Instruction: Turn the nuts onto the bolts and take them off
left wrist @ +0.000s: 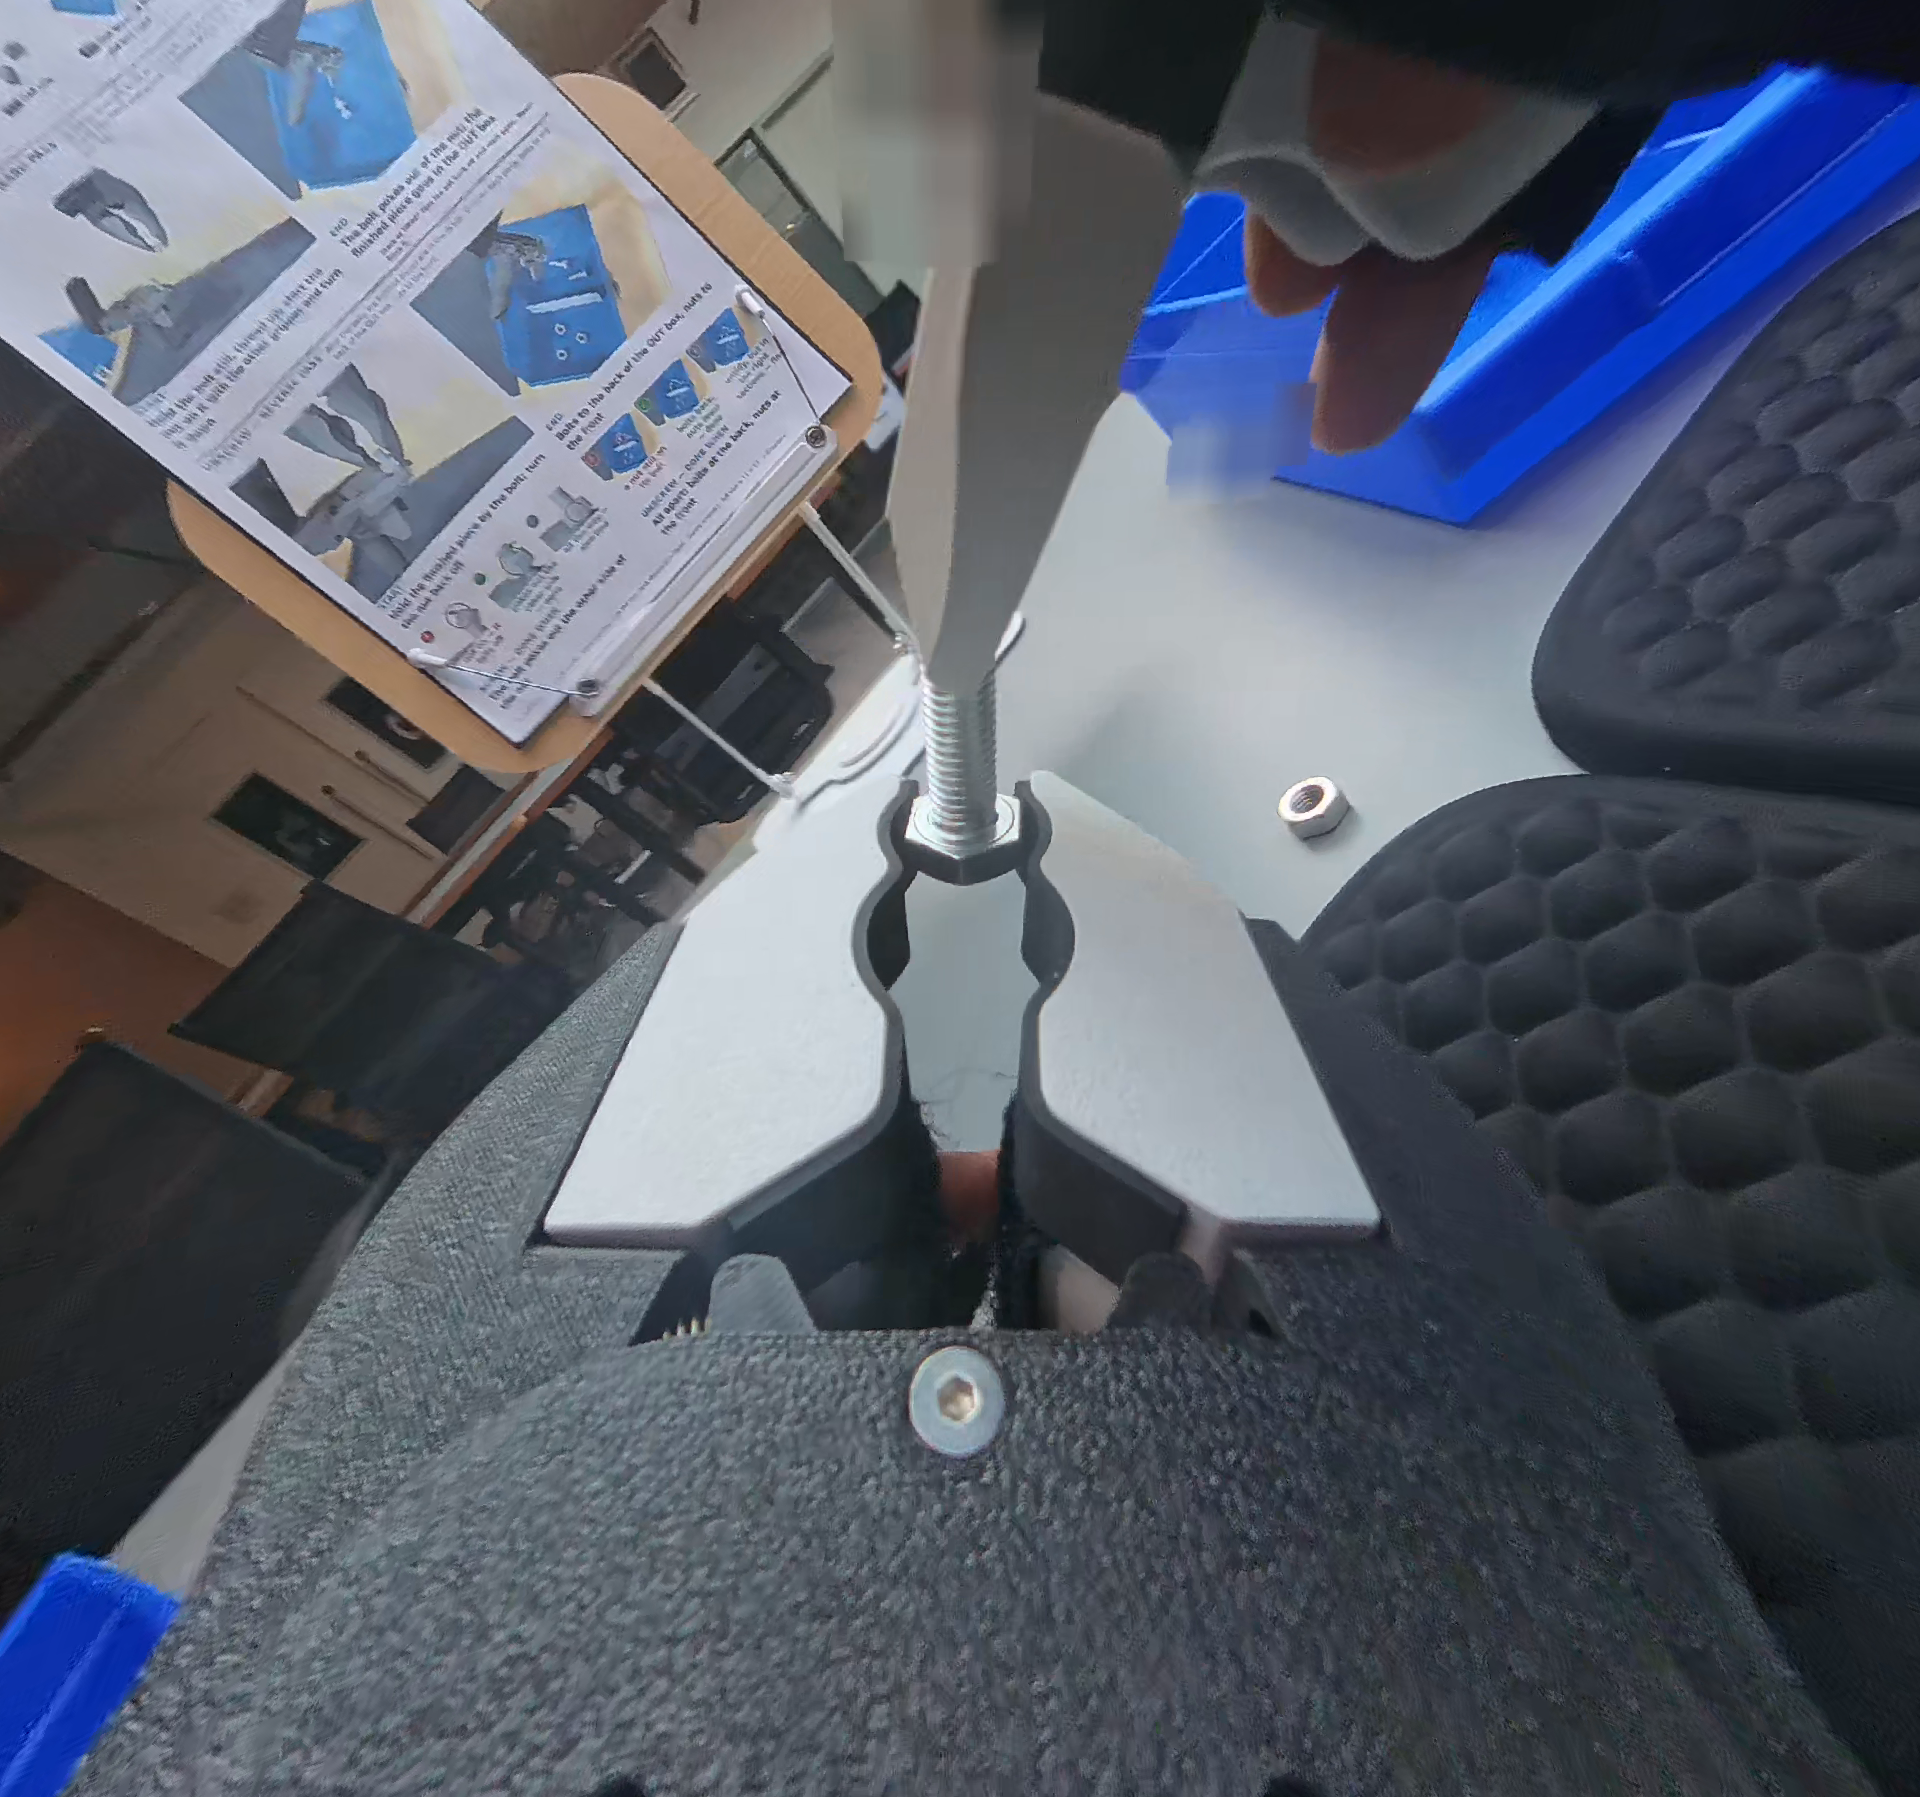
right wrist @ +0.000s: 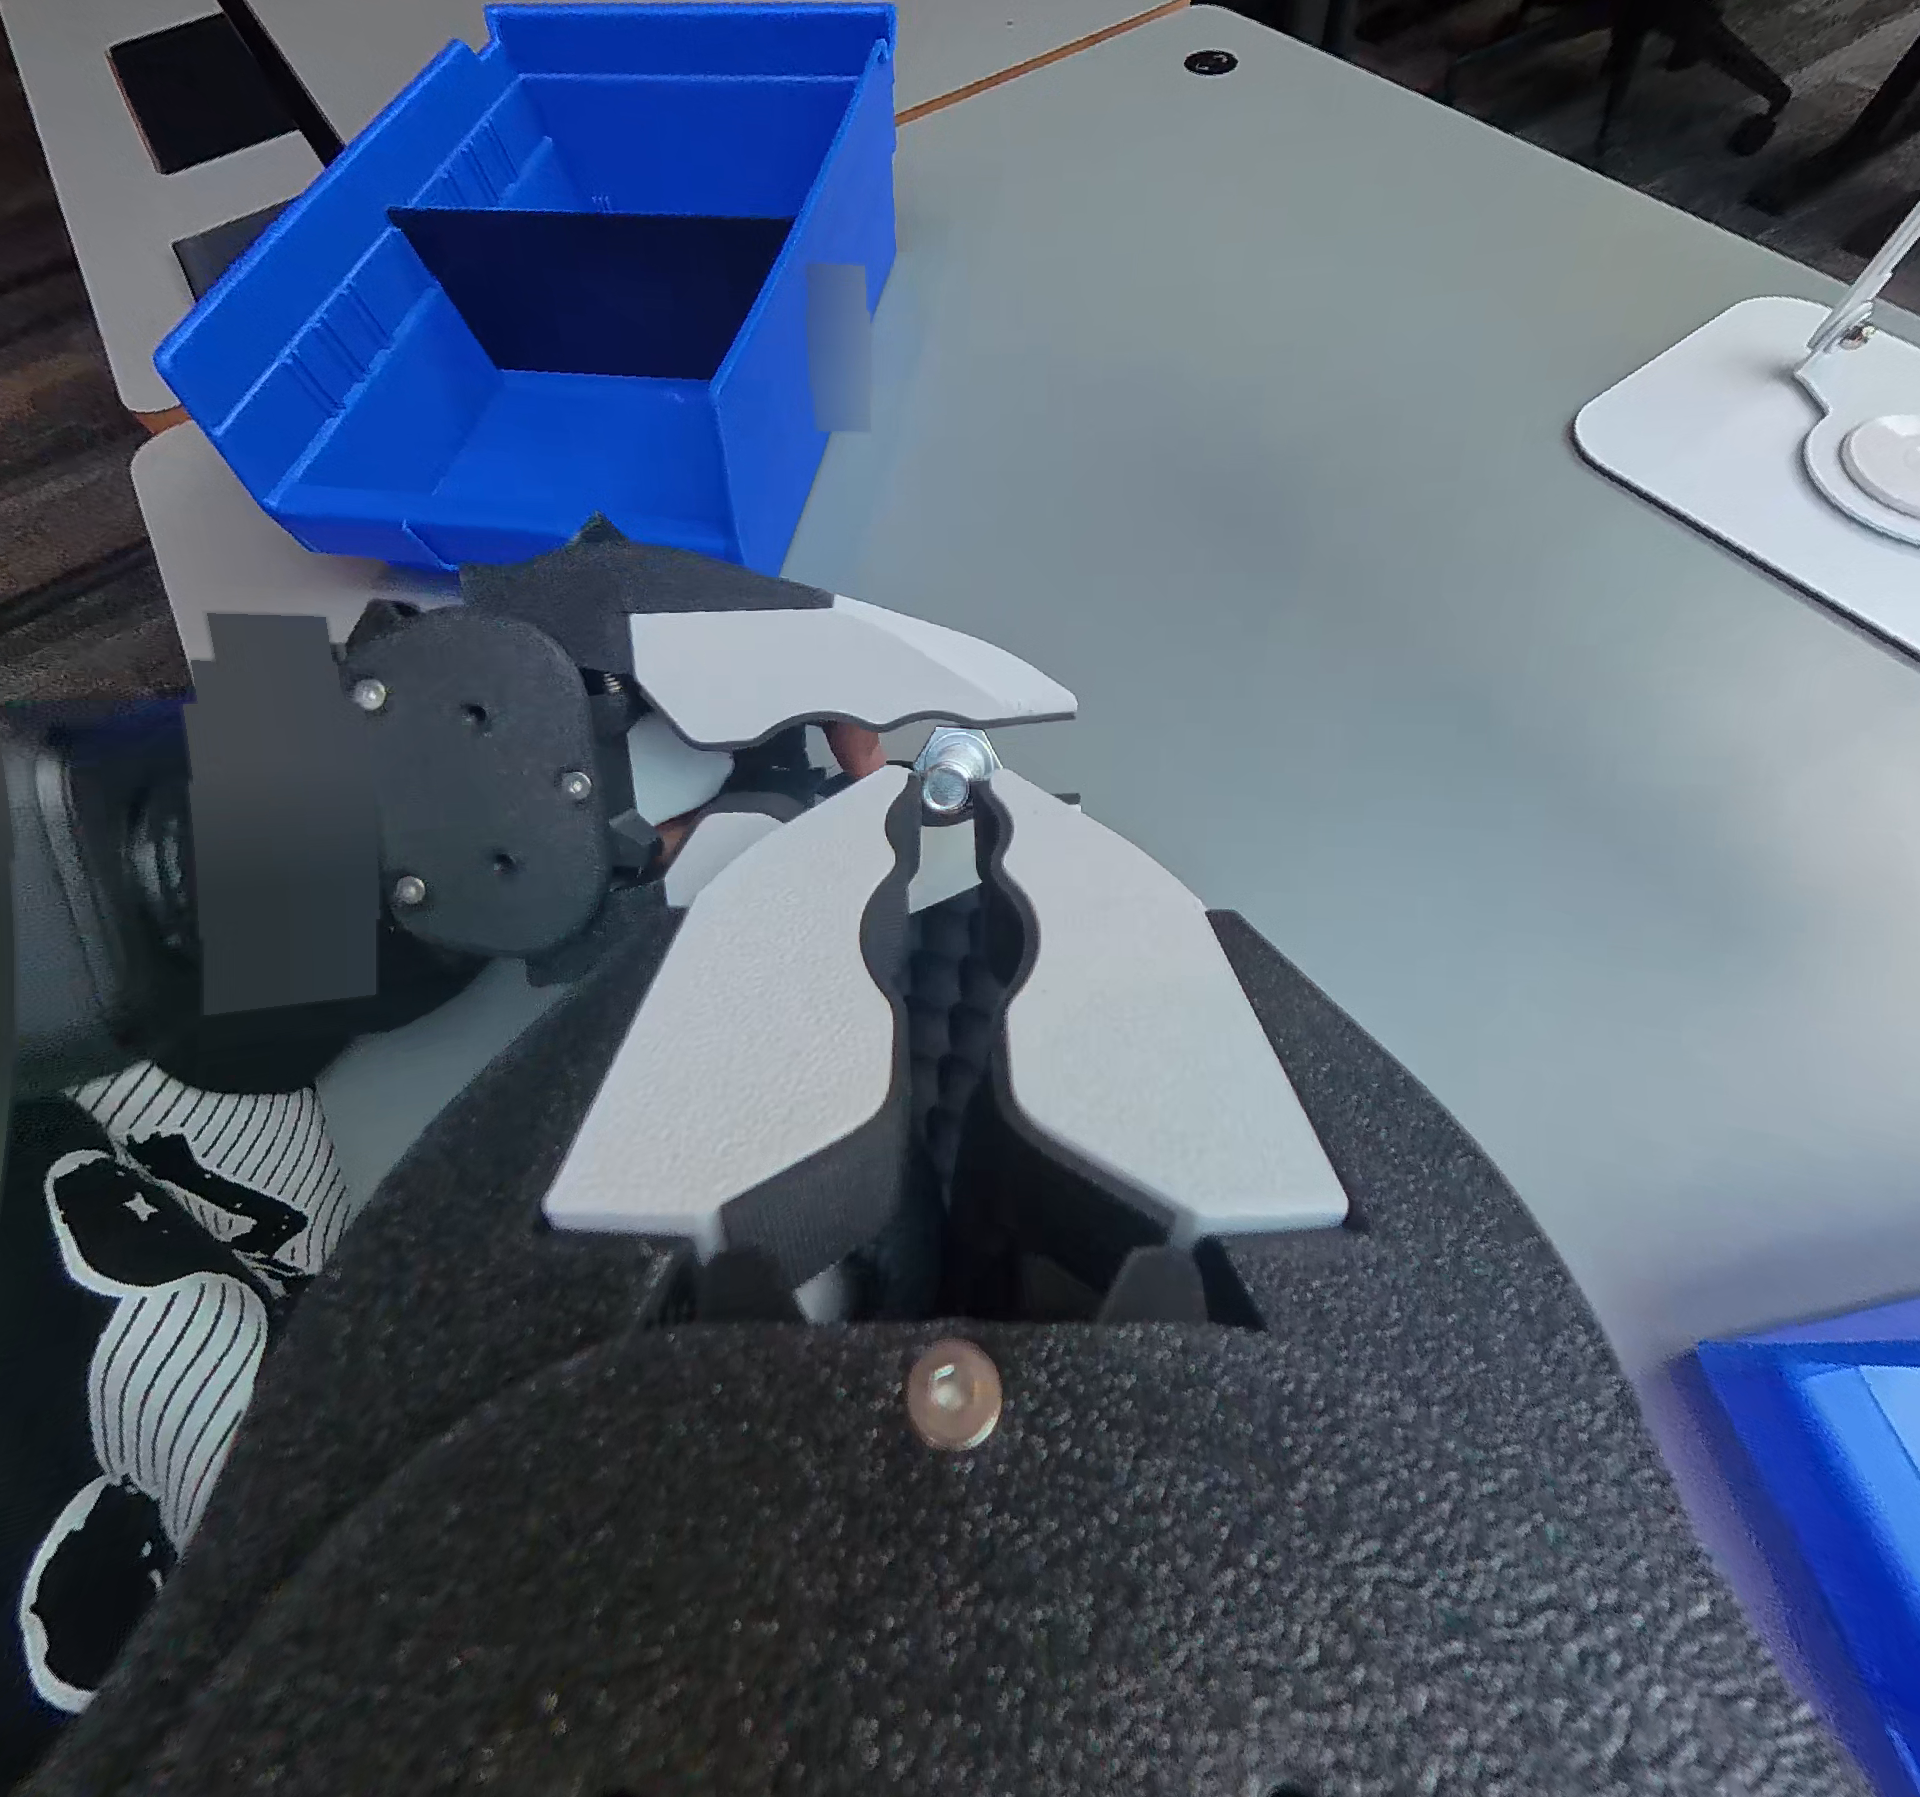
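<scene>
Your left hand-held gripper clamps the silver hex nut threaded on the zinc-plated steel bolt, whose other end your right hand-held gripper grips above the grey desk. You look mid-threading; next, hold one still, rotate the other.

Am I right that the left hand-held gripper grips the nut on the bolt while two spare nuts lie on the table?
Not quite: the left wrist view shows only one spare nut on the table. The left hand-held gripper does grip the nut on the bolt.
</scene>
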A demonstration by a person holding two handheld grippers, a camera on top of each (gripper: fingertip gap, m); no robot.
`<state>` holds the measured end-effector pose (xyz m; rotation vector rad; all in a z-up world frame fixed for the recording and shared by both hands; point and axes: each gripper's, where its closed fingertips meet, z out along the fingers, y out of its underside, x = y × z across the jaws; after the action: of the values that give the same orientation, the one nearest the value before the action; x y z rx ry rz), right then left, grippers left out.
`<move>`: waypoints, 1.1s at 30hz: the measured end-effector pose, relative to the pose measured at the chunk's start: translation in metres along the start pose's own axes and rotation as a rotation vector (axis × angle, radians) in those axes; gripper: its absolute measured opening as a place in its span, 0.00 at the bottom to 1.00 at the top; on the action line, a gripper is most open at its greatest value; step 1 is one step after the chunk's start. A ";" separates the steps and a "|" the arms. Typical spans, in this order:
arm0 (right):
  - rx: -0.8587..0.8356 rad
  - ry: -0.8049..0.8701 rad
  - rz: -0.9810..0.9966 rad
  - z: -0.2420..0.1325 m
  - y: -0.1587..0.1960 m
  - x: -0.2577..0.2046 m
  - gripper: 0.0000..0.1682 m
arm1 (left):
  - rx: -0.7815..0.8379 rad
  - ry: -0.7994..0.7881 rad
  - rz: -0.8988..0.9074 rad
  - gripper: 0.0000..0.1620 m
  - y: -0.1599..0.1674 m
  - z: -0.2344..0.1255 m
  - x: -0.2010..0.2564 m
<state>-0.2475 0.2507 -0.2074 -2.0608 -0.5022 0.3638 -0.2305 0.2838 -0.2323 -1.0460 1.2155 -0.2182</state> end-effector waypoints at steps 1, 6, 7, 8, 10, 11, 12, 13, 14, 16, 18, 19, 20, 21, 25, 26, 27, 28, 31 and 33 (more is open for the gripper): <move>0.004 -0.006 -0.012 -0.001 -0.001 -0.001 0.05 | 0.012 0.038 -0.055 0.11 -0.001 0.000 0.003; 0.059 -0.027 -0.115 -0.030 -0.008 0.010 0.19 | 0.072 0.301 -0.397 0.11 -0.005 -0.003 0.010; 0.040 -0.014 -0.148 -0.037 -0.003 0.019 0.19 | 0.083 0.361 -0.474 0.11 -0.006 -0.004 0.009; 0.008 -0.002 -0.185 -0.043 0.003 0.029 0.20 | 0.104 0.439 -0.538 0.11 -0.009 -0.006 0.010; -0.097 0.000 -0.246 -0.050 0.020 0.049 0.25 | 0.167 0.604 -0.651 0.11 -0.018 -0.012 0.012; -0.170 0.002 -0.273 -0.050 0.031 0.059 0.26 | 0.185 0.659 -0.697 0.11 -0.019 -0.012 0.012; -0.249 0.010 -0.303 -0.049 0.044 0.071 0.25 | 0.204 0.721 -0.721 0.11 -0.019 -0.013 0.015; -0.315 0.025 -0.326 -0.045 0.054 0.083 0.23 | 0.210 0.753 -0.735 0.11 -0.017 -0.012 0.018; -0.376 0.018 -0.342 -0.040 0.064 0.091 0.21 | 0.205 0.770 -0.755 0.11 -0.013 -0.009 0.021; -0.457 -0.055 -0.360 -0.021 0.082 0.095 0.18 | 0.216 0.823 -0.788 0.11 -0.008 -0.010 0.030; -0.535 -0.083 -0.345 -0.002 0.096 0.101 0.16 | 0.252 0.831 -0.767 0.11 -0.013 -0.015 0.027; -0.581 -0.093 -0.334 0.007 0.103 0.103 0.16 | 0.259 0.825 -0.764 0.11 -0.013 -0.016 0.026; -0.618 -0.105 -0.328 0.014 0.107 0.104 0.17 | 0.250 0.822 -0.765 0.11 -0.010 -0.016 0.027; -0.648 -0.116 -0.326 0.021 0.110 0.105 0.17 | 0.242 0.824 -0.763 0.11 -0.008 -0.016 0.029; -0.734 -0.123 -0.335 0.038 0.119 0.109 0.19 | 0.229 0.820 -0.742 0.11 -0.006 -0.016 0.031; -0.738 -0.135 -0.341 0.041 0.121 0.108 0.18 | 0.219 0.819 -0.740 0.11 -0.005 -0.015 0.032; -0.736 -0.138 -0.346 0.043 0.121 0.107 0.18 | 0.209 0.818 -0.743 0.11 -0.003 -0.014 0.032; -0.736 -0.139 -0.349 0.045 0.121 0.107 0.18 | 0.206 0.826 -0.743 0.11 -0.003 -0.014 0.033; -0.737 -0.146 -0.353 0.050 0.122 0.106 0.15 | 0.199 0.827 -0.739 0.11 -0.003 -0.014 0.034; -0.752 -0.151 -0.368 0.051 0.125 0.107 0.11 | 0.198 0.829 -0.731 0.11 -0.003 -0.015 0.035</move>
<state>-0.1512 0.2829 -0.3466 -2.5864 -1.2341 0.1087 -0.2283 0.2523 -0.2526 -1.2285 1.4292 -1.4213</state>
